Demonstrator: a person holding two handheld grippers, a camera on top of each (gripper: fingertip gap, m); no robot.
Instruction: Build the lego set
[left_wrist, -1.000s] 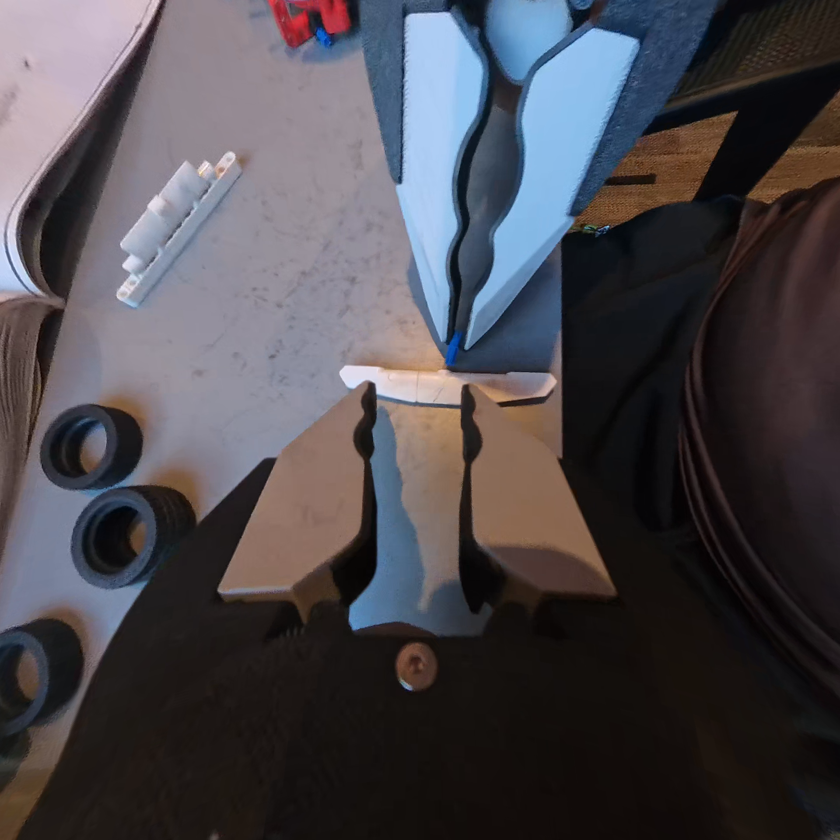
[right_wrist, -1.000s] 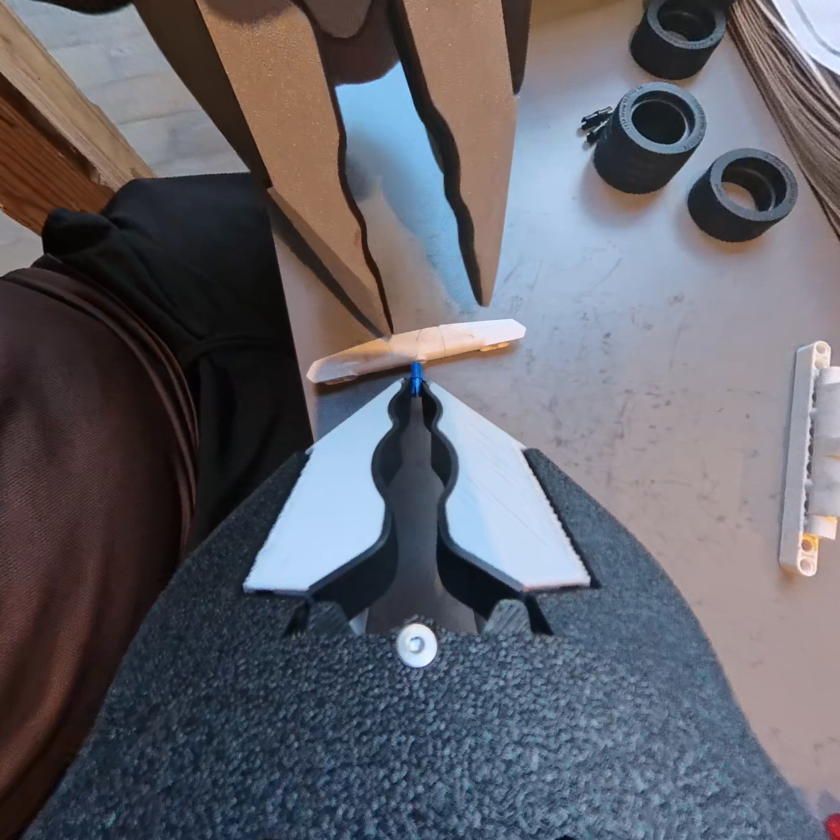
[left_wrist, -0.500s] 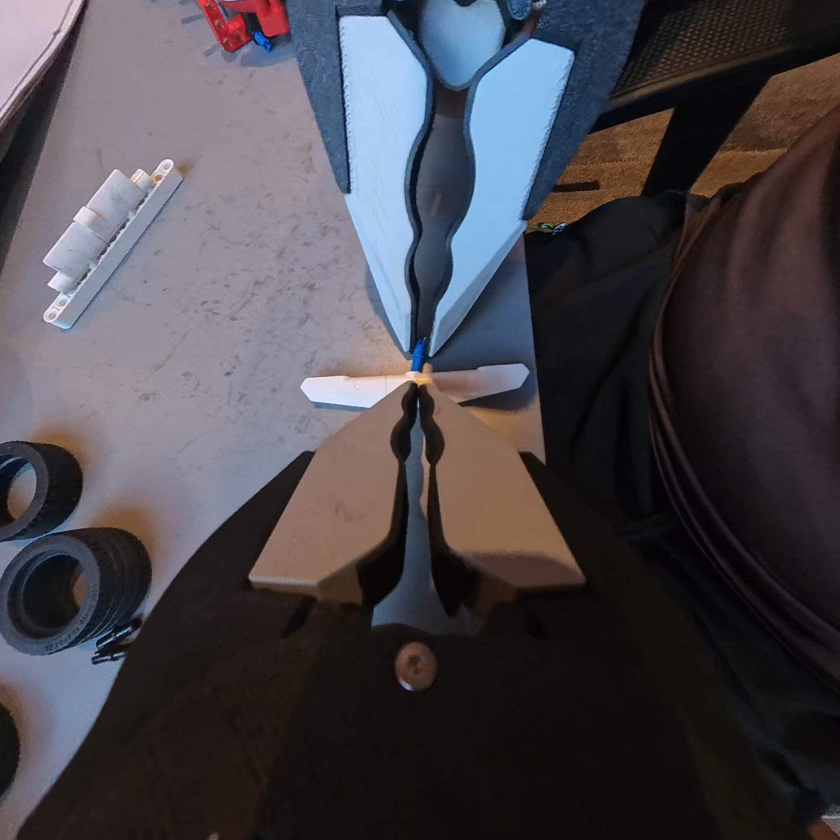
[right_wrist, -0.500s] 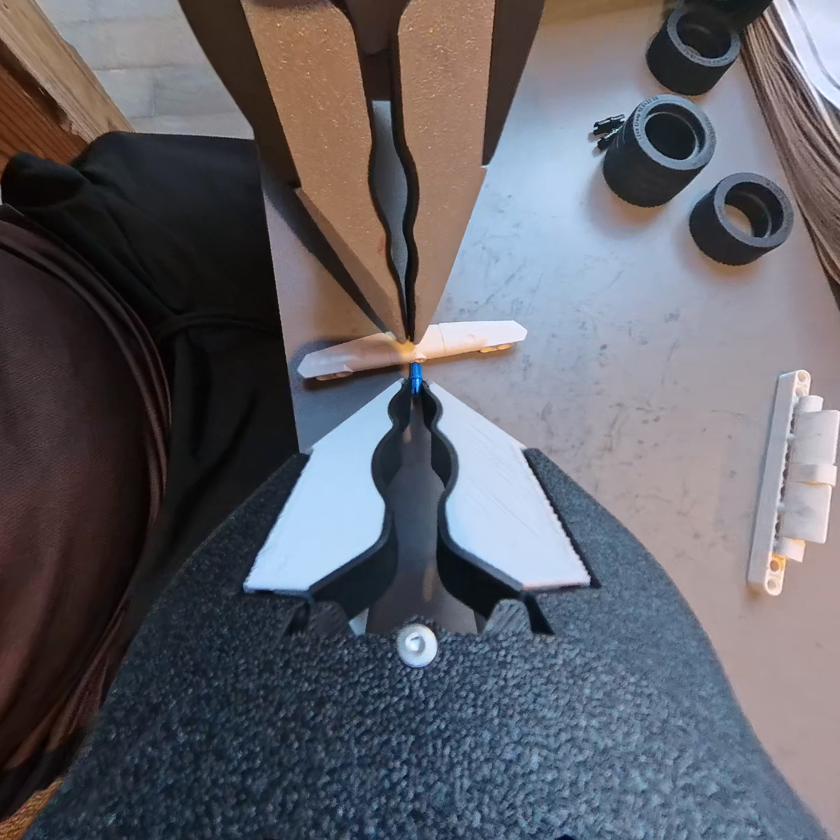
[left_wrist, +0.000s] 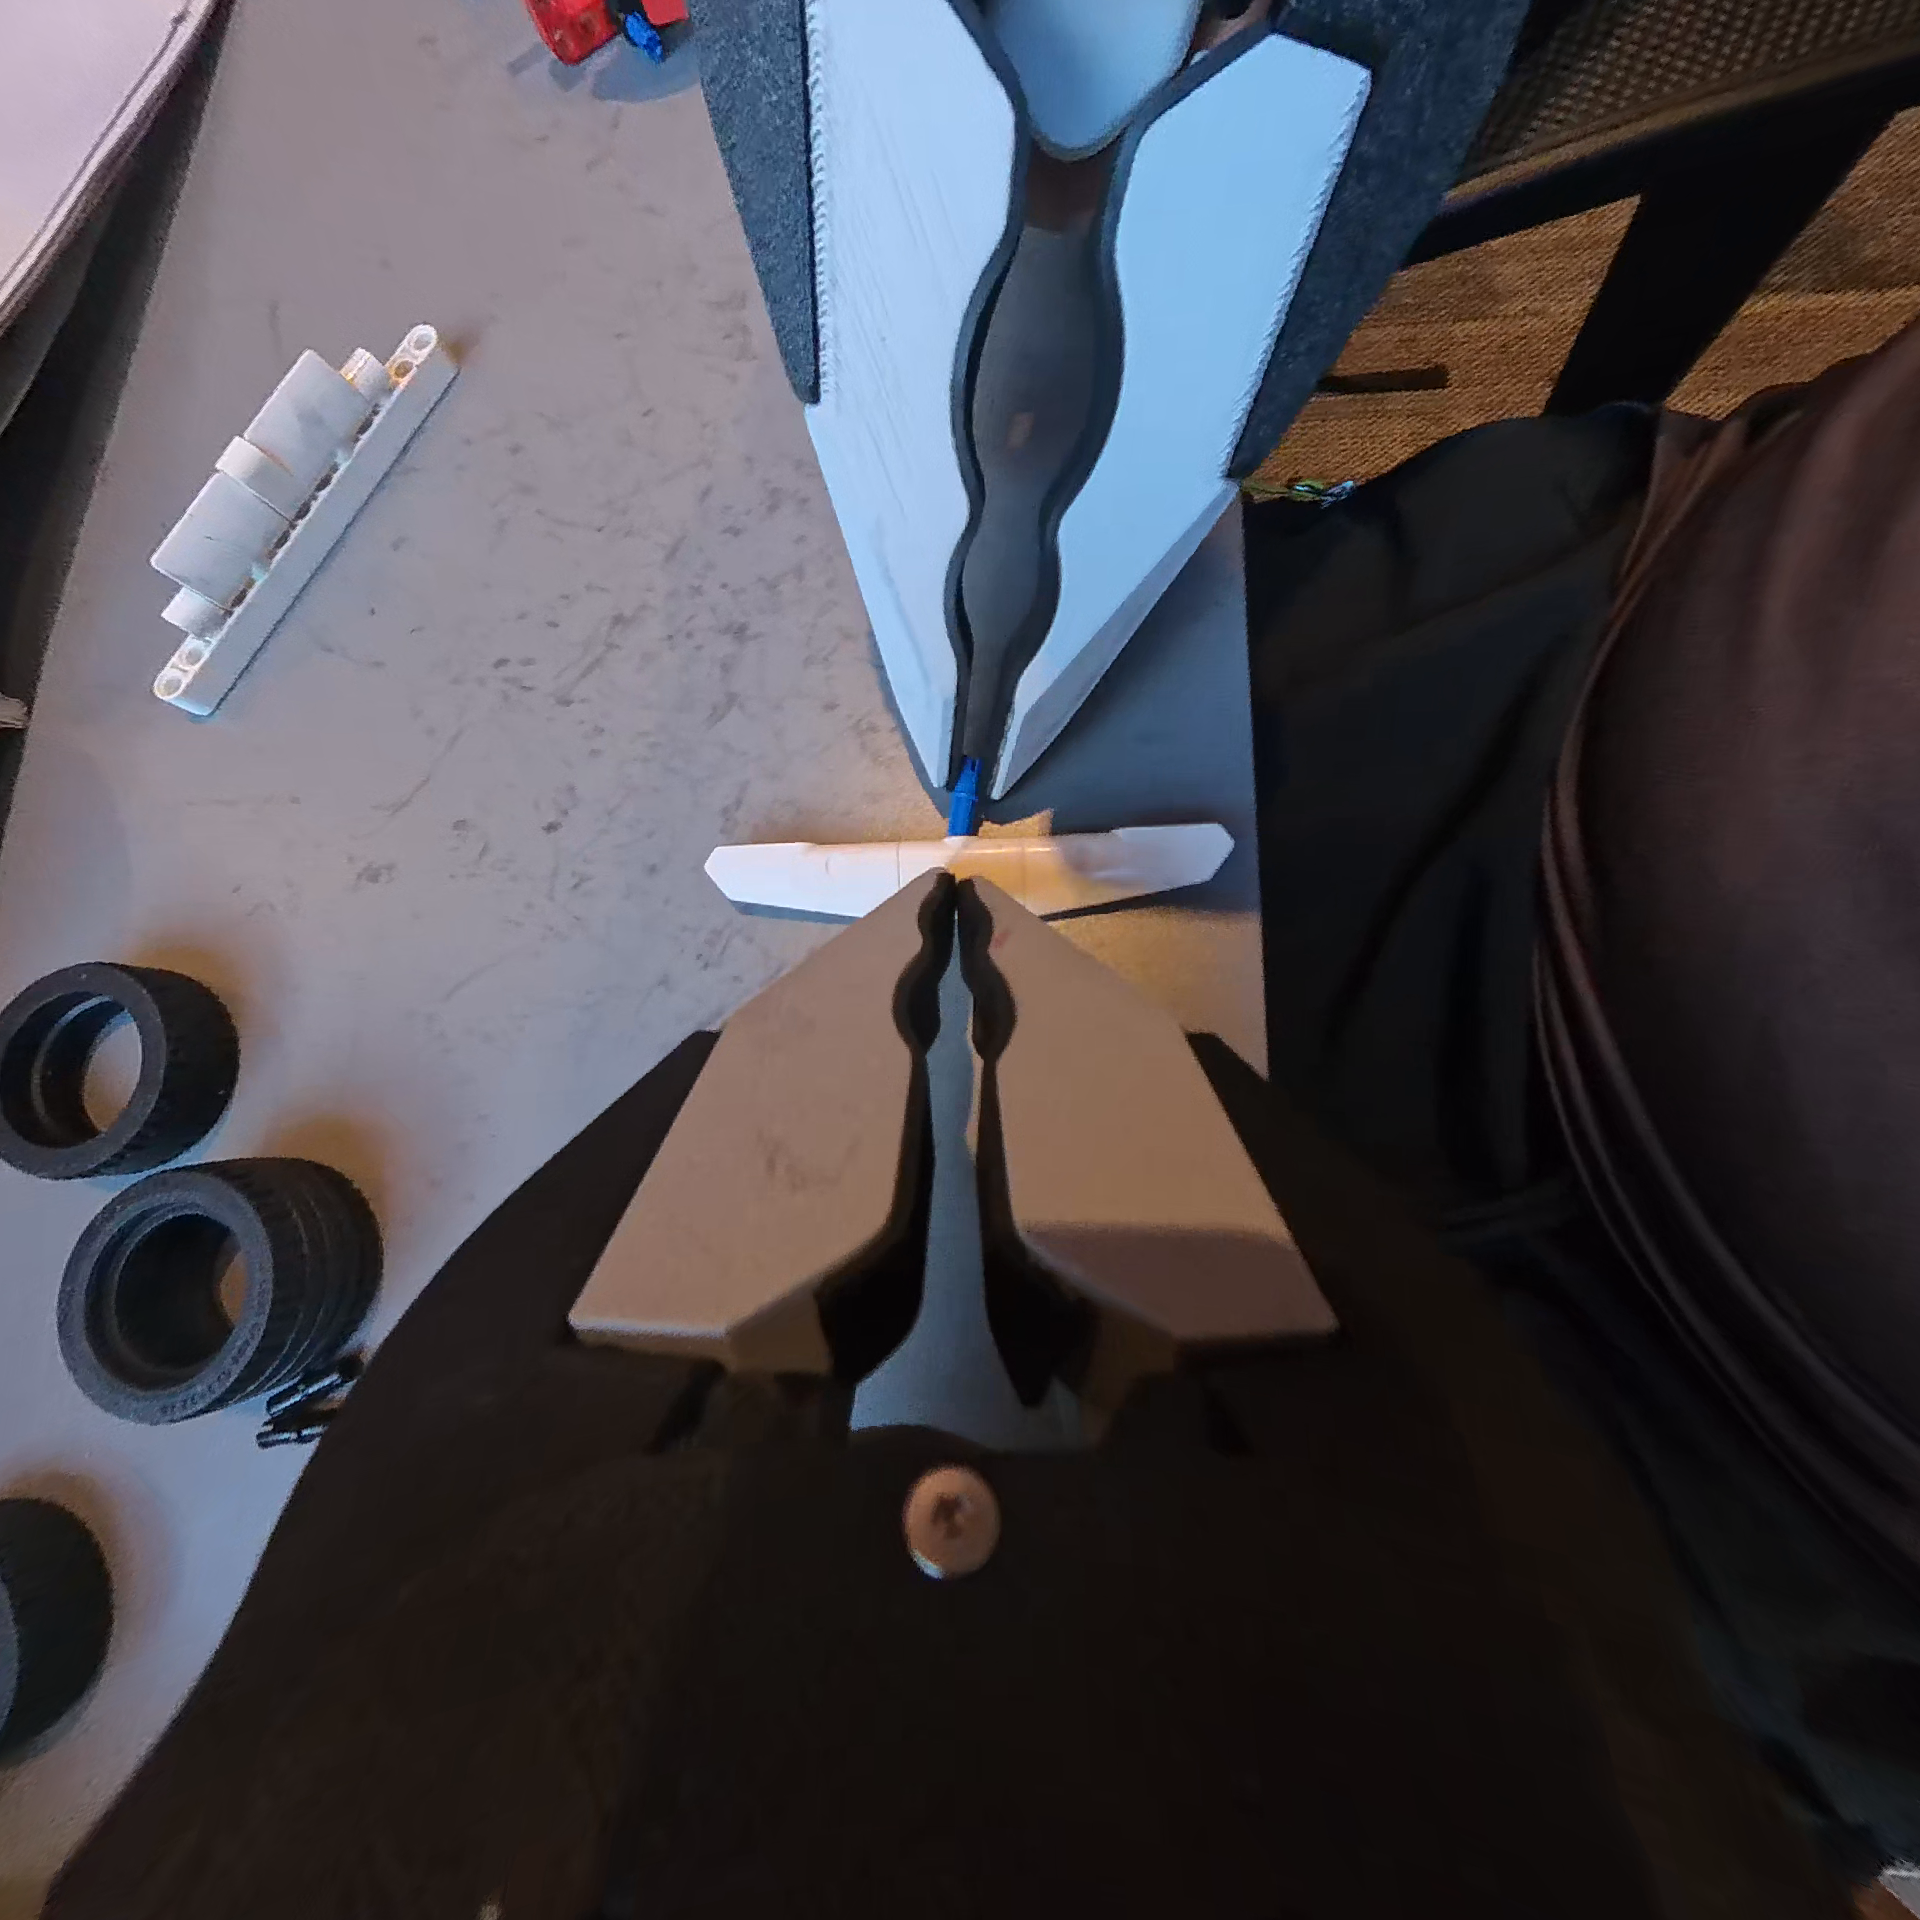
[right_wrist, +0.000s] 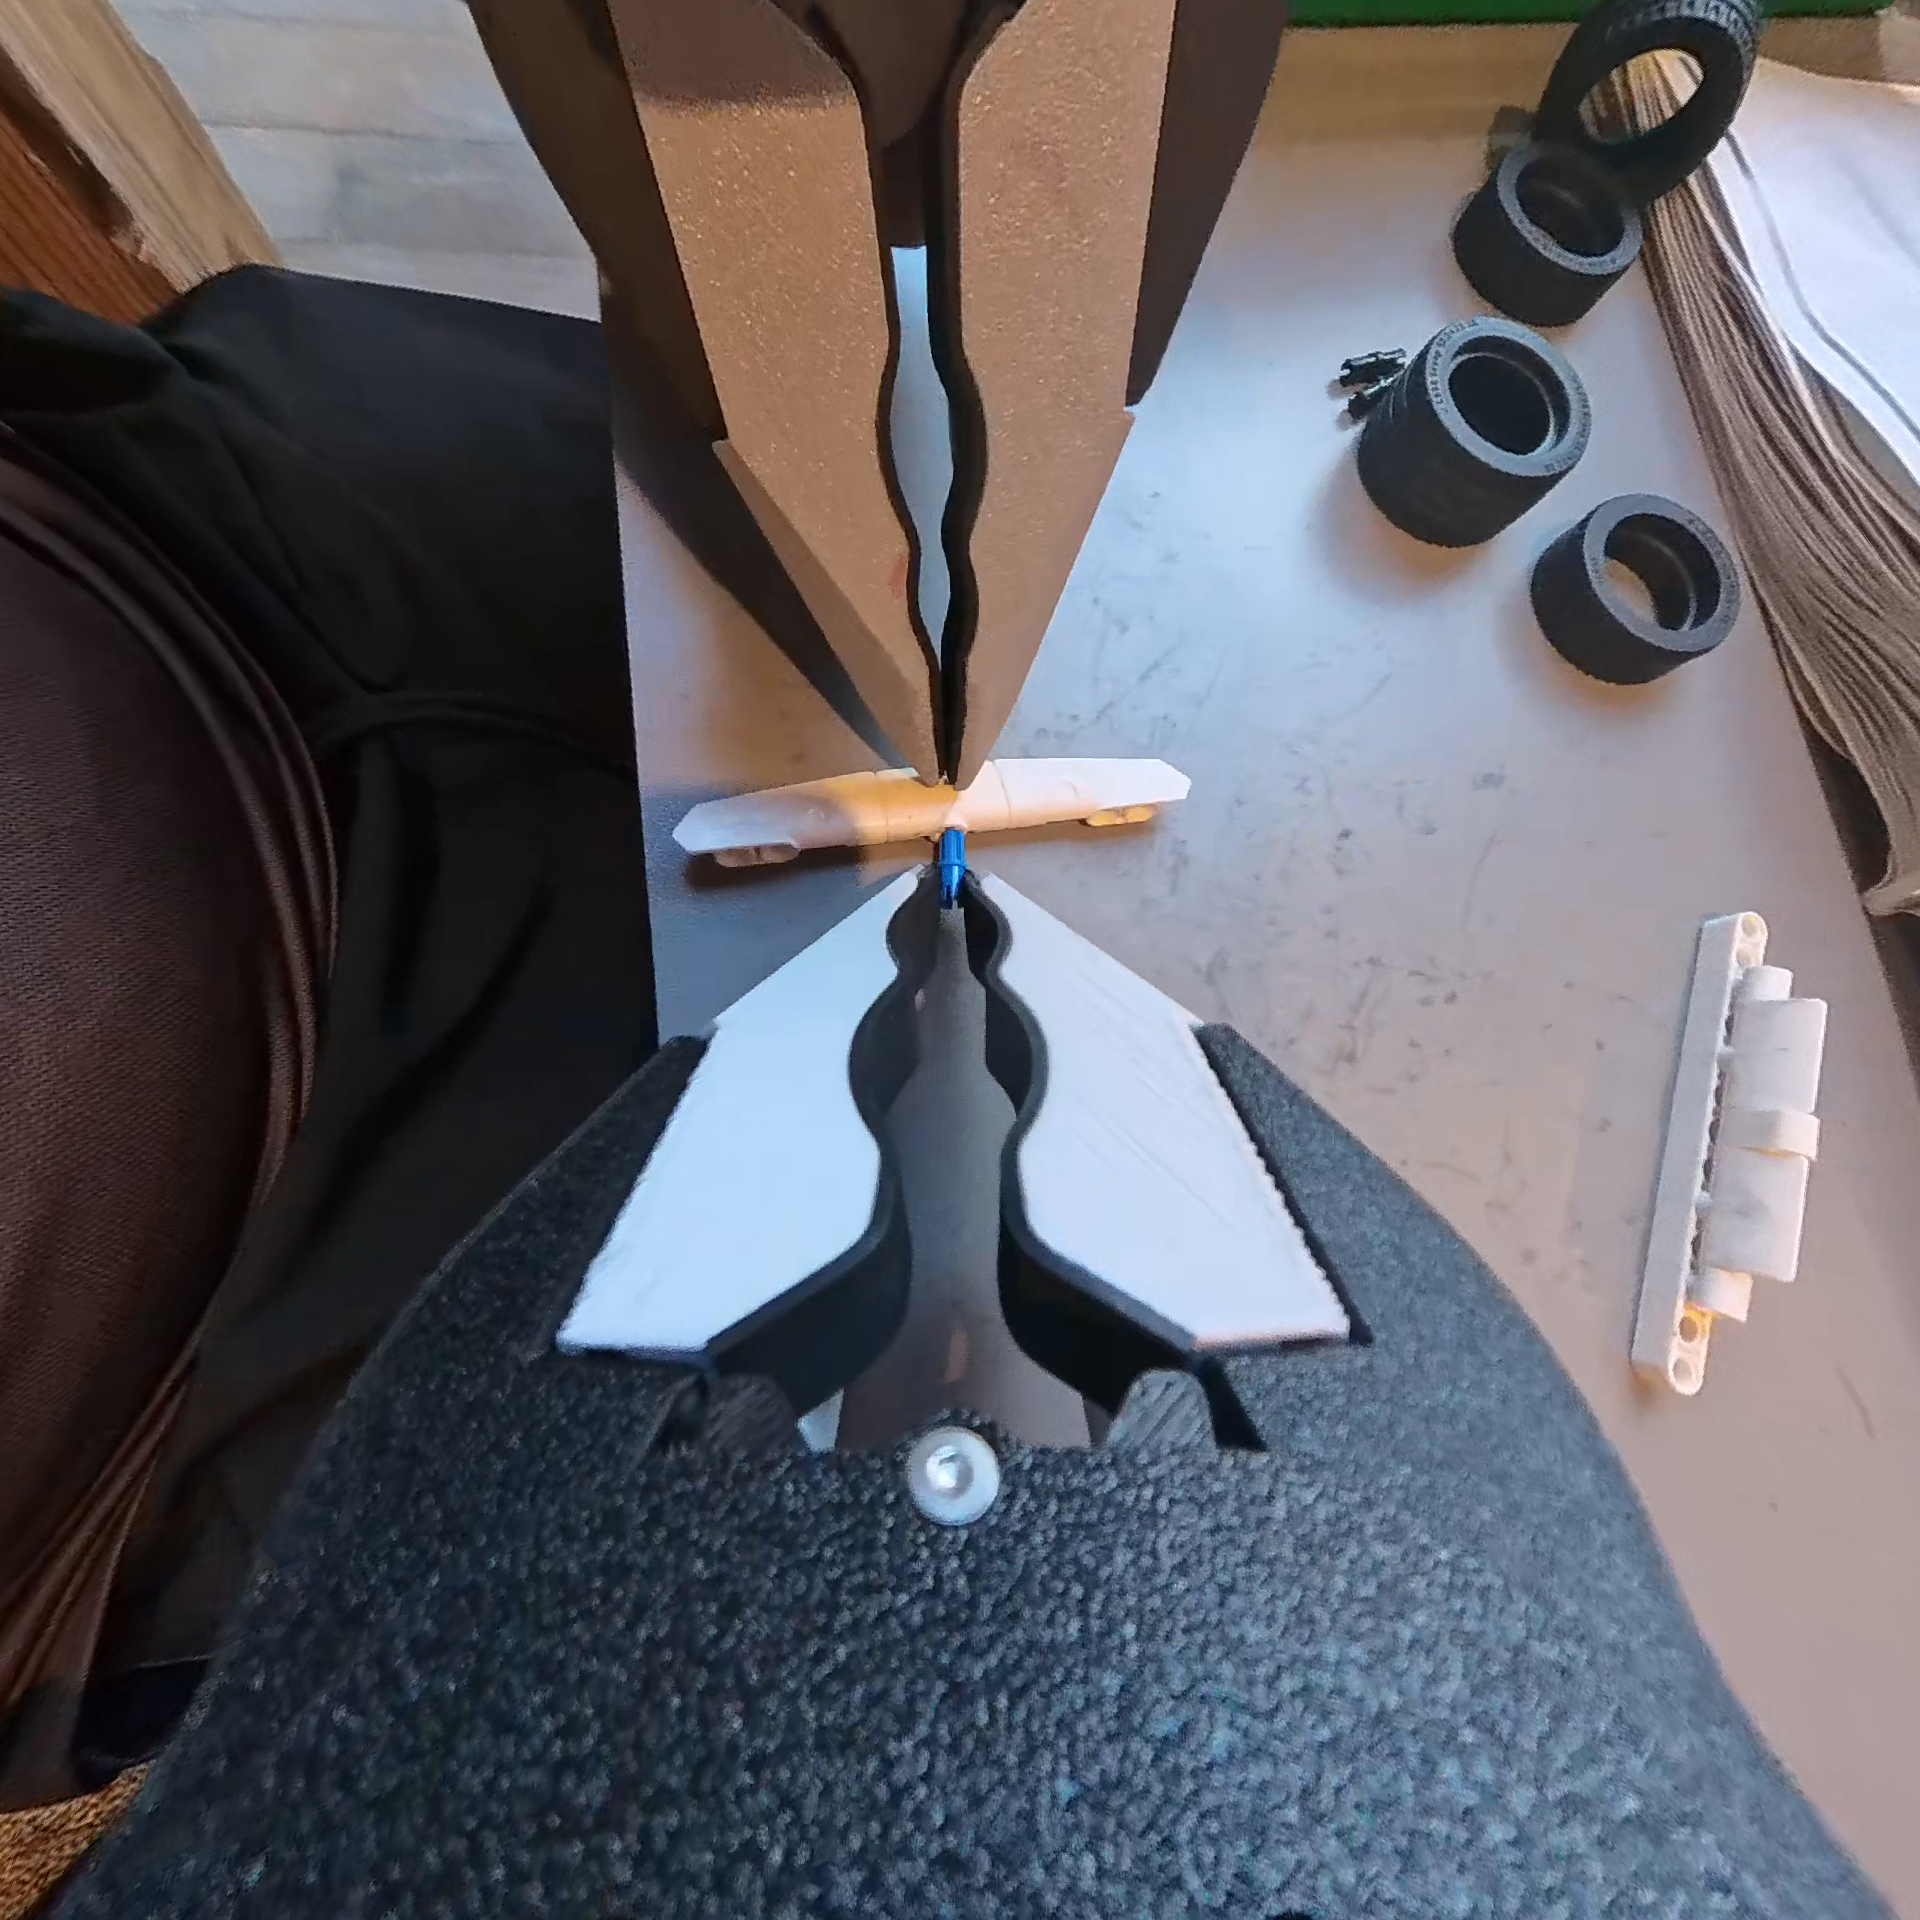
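Note:
A long white wing-shaped lego piece (left_wrist: 821, 871) lies crosswise between the two grippers near the table's front edge; it also shows in the right wrist view (right_wrist: 1081, 792). My left gripper (left_wrist: 954, 883), with tan fingers, is shut on its middle. My right gripper (right_wrist: 948, 881), with white fingers, is shut on a small blue pin (right_wrist: 949, 858) whose tip touches the white piece's middle from the opposite side. The pin also shows in the left wrist view (left_wrist: 964, 808). The right gripper (left_wrist: 975, 779) and the left gripper (right_wrist: 948, 774) each show in the other's view.
Several black tyres (left_wrist: 213, 1288) (right_wrist: 1475, 442) lie at the table's side with small black pins (right_wrist: 1369, 370) beside one. A white beam assembly (left_wrist: 296, 514) (right_wrist: 1725, 1143) lies apart. A red part (left_wrist: 582, 26) sits far off. A person's dark clothing (left_wrist: 1662, 935) is beyond the table edge. The grippers are tip to tip, or close to it.
My left gripper went from open to shut on the white piece's middle. The right gripper kept hold of the blue pin, its tip staying at the piece.

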